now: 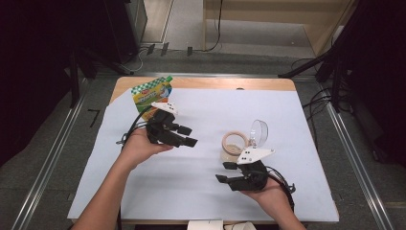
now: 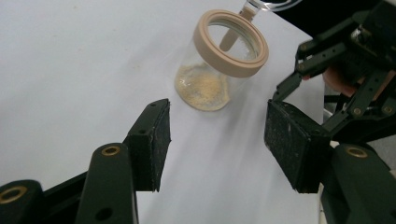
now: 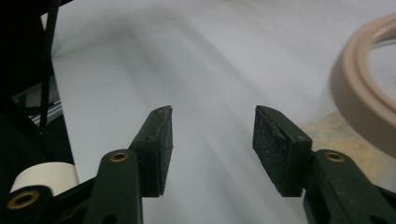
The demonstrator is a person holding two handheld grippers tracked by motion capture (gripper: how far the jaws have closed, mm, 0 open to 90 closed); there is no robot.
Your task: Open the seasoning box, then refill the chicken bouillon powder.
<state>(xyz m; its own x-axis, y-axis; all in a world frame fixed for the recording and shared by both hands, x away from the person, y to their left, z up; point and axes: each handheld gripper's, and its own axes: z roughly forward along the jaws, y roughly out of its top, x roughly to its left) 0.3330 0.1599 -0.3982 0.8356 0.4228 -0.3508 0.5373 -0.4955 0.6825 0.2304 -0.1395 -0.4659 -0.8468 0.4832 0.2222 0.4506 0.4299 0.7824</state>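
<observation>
White paper covered most of the wooden table [image 1: 282, 85], and on it, a little right of centre, stood the clear glass jar [image 1: 233, 149] with its tan ring around the mouth. Its hinged glass lid [image 1: 259, 132] was swung open and stood up behind the rim, so the opening was already done. Through the left gripper view I could see a low layer of pale yellow powder [image 2: 201, 87] at the bottom of the jar, well short of filling it.

My left gripper [image 1: 188, 135] hung above the paper to the left of the jar, its jaws apart with nothing between them, pointed toward the jar but not touching it. My right gripper [image 1: 224, 171] sat just in front of the jar, near its base, jaws likewise apart and empty; in the right gripper view the tan ring [image 3: 362, 93] lay off to the side of the pads, not between them.

Behind my left hand, at the far left edge of the paper, lay a green and yellow spouted pouch [image 1: 152, 91], well apart from the jar and untouched.

I judged the work to be at an in-between point: jar open, some powder in it, neither gripper holding anything. Whatever remained, whether fetching the pouch or closing the lid, had not been started.
</observation>
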